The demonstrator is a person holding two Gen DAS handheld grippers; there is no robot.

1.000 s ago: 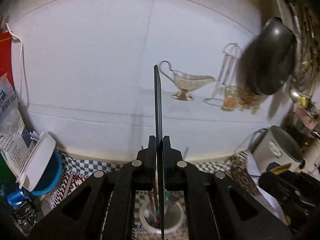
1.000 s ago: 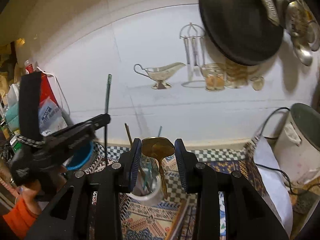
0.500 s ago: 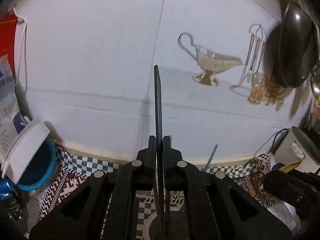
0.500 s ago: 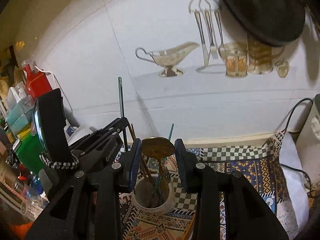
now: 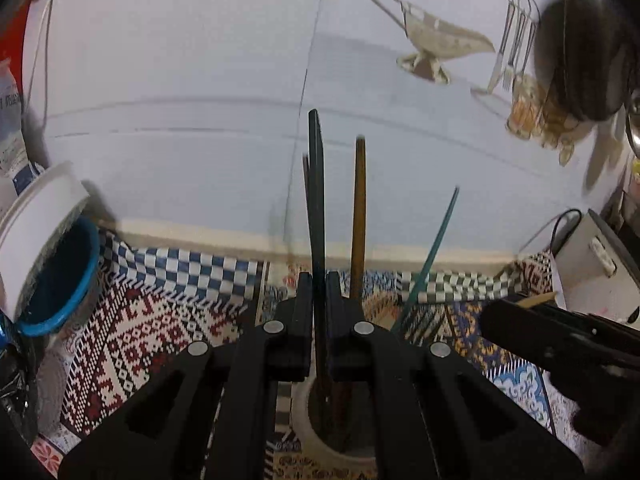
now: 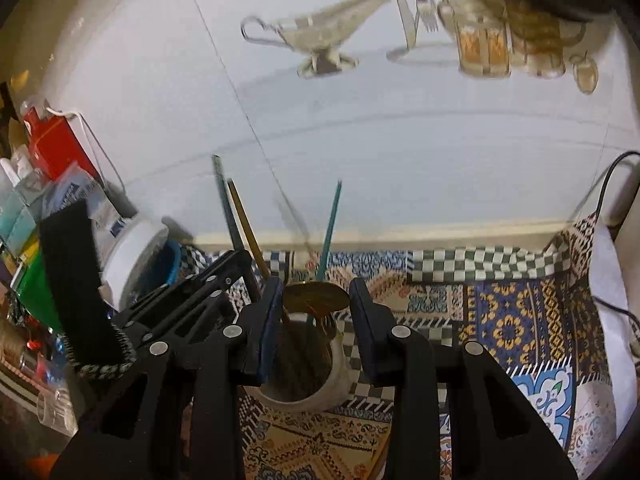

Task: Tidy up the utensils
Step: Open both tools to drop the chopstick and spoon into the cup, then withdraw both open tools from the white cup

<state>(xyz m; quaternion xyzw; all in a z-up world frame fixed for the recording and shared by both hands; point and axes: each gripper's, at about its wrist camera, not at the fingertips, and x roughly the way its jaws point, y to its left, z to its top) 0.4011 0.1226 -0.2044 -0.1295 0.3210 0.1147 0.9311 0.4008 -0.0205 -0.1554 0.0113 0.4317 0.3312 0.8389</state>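
Both grippers hang over a white jar [image 6: 316,384] that sits on a patterned cloth [image 6: 500,312]. Left gripper [image 5: 319,300] has its two black fingers squeezed tight on a thin dark stick [image 5: 316,208]. That stick stands almost straight up toward 12 o'clock, and its low end goes down into the jar [image 5: 320,436]. Just beside it, at 1 o'clock, a brown stick [image 5: 359,216] also stands in the jar. A thin teal stick [image 5: 430,256] leans out toward 1 o'clock.

Right gripper [image 6: 316,300] has its fingers spread wider, with a gold spoon [image 6: 316,298] between them. The round bowl of the spoon fills the gap, and both sides look like they touch the fingers, so it seems held. The spoon's handle points down into the jar. From this side the left gripper [image 6: 240,268] shows at 9 o'clock, with the dark stick [image 6: 226,204] and brown stick [image 6: 246,228] poking up past it.

A white tub [image 5: 38,216] lies at 9 o'clock of the jar, by the white wall [image 5: 180,100].
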